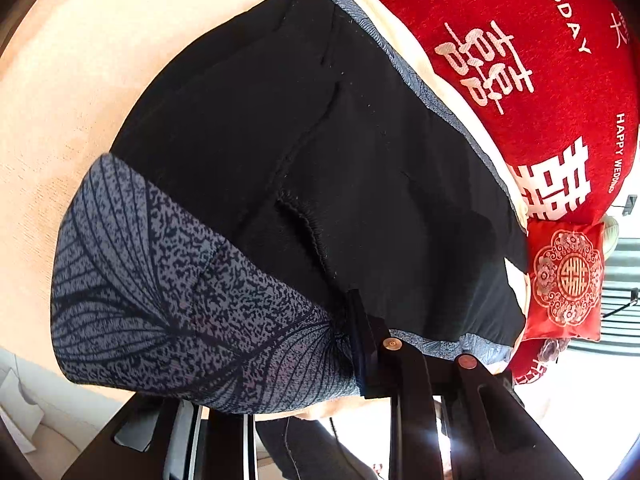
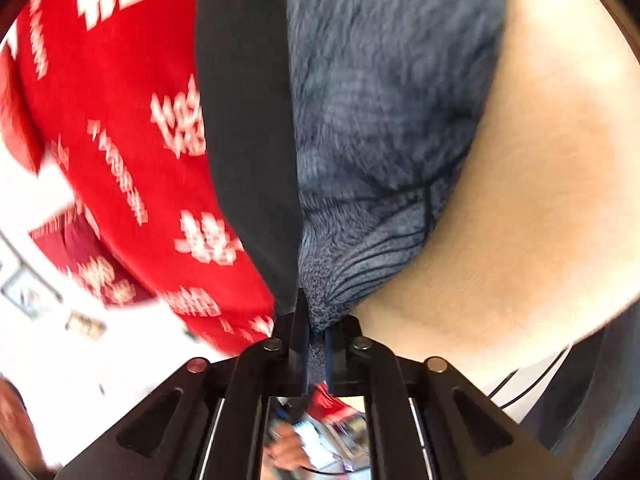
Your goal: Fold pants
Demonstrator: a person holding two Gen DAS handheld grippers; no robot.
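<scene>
Left wrist view: pants (image 1: 304, 168), black inside out with a grey leaf-print cuff at lower left, lie across a beige bed (image 1: 80, 80). Left gripper (image 1: 372, 344) is clamped on gathered fabric at lower centre. Red blanket (image 1: 540, 80) fills upper right. Right wrist view, blurred: right gripper (image 2: 316, 344) pinches the pants' (image 2: 380, 120) grey fabric at bottom centre.

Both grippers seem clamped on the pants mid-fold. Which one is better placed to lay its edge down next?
Probably left. The left gripper pinches the pants low beside the flat black panel on the beige sheet. The right gripper holds hanging, blurred cloth.
</scene>
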